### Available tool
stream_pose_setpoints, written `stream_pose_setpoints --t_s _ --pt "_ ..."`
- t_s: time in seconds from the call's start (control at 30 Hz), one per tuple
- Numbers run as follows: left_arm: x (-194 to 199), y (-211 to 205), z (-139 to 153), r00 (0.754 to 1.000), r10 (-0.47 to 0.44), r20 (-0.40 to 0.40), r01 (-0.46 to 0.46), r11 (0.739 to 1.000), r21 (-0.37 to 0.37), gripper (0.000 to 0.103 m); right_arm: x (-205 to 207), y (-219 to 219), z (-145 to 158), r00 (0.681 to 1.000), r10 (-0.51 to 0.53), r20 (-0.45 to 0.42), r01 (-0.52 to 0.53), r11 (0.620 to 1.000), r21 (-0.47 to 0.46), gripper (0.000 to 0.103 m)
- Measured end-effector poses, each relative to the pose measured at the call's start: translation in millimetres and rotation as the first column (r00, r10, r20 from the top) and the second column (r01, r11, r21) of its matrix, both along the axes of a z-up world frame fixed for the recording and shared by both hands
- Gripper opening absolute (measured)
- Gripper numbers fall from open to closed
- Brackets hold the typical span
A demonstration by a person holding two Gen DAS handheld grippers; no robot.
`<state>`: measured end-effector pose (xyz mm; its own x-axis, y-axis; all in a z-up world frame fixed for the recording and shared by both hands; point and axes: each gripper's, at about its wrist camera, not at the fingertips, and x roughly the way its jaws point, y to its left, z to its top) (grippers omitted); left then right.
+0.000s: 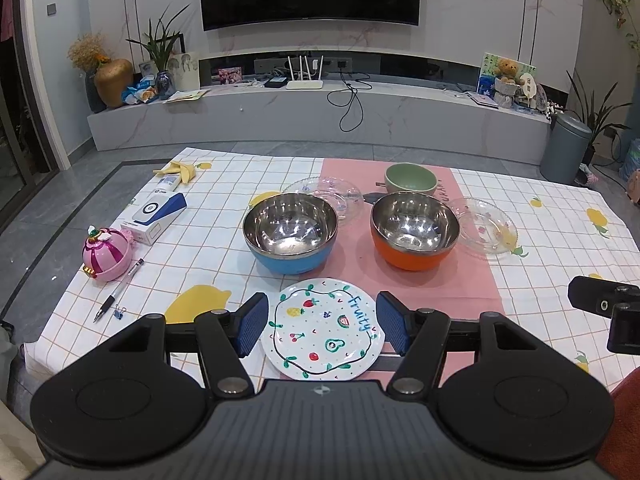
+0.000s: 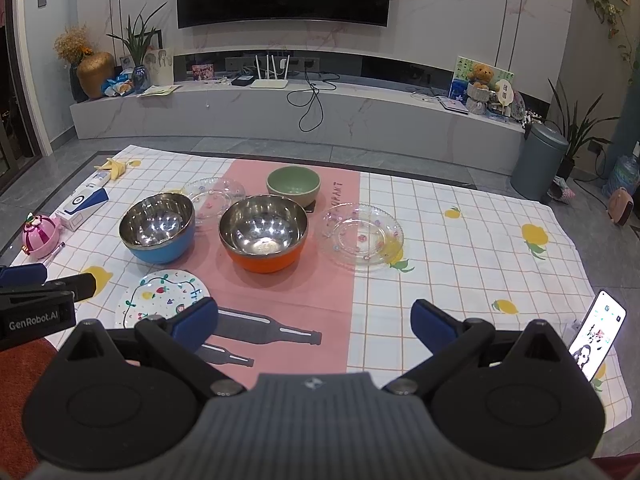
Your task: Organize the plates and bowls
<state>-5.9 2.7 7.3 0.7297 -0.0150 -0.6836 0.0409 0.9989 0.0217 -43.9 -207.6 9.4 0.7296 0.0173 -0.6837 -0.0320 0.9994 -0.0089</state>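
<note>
Checked cloth (image 1: 520, 280) with yellow lemons covers the floor in front of a long TV shelf (image 1: 320, 120), and on it the painted fruit plate (image 1: 322, 330) lies flat at the near edge. Just behind the plate stand the blue bowl (image 1: 290, 232) and the orange bowl (image 1: 415, 230), with the green bowl (image 1: 410, 179) and two clear glass plates (image 1: 486, 230) farther back, and a pink toy (image 1: 106, 254) and a pen (image 1: 118, 290) far off to the plate's left. Left gripper (image 1: 322, 328) hangs over the plate with its blue pads (image 1: 252, 324) spread wide on both sides, not touching it, and the right gripper (image 2: 314, 322), to the plate's right, is spread wide too and holds nothing.
</note>
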Motion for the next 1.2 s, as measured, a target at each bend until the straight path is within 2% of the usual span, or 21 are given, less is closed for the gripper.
stream_pose_setpoints --t_s 1.2 --pt "-4.1 -0.7 6.2 1.000 0.003 0.003 -0.003 1.000 0.007 0.074 -2.6 1.8 -2.5 1.000 0.008 -0.010 -0.008 0.999 0.031 0.100"
